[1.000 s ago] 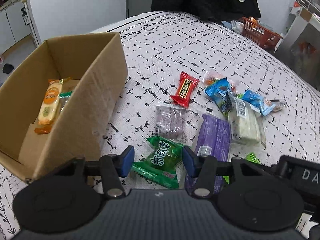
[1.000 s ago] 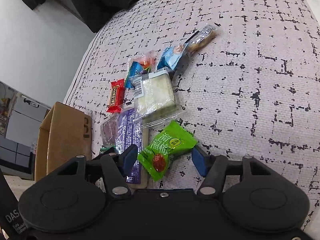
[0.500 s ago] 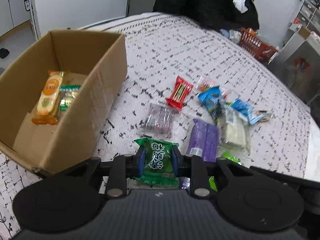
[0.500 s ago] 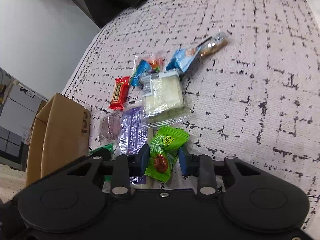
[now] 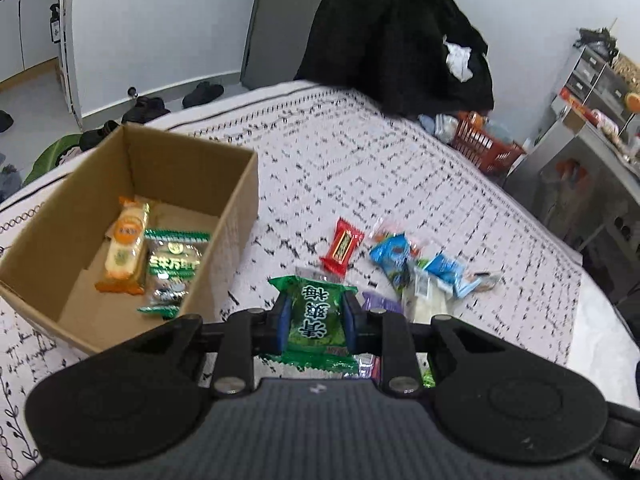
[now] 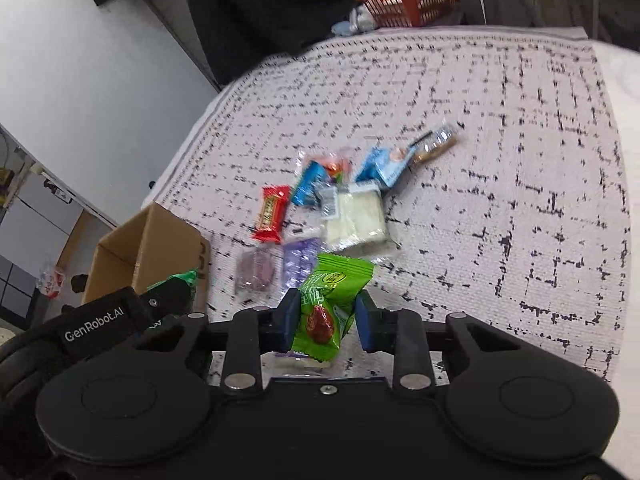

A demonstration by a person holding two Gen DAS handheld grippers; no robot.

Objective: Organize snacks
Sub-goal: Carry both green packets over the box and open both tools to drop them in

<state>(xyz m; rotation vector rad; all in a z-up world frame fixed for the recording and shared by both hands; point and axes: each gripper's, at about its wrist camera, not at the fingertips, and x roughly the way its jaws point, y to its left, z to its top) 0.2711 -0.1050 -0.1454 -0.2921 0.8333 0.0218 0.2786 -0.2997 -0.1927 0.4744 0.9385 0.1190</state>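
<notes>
Carry step. Left gripper (image 5: 313, 317) clamps a dark green packet (image 5: 316, 312), lifted just right of the box (image 5: 236, 216). Right gripper (image 6: 327, 322) clamps a lime packet (image 6: 326, 304), farther right (both off the bed). Next: swing over box, release.

Both views are evenly and brightly lit by soft, diffuse light; only faint shadows are cast. Strong fisheye bending is seen at the edges. The snacks (image 6: 320, 216) and bed (image 5: 360, 168) pattern are smeared by motion blur, while the fingers (image 5: 282, 320) are rendered sharply. No glare is seen.
</notes>
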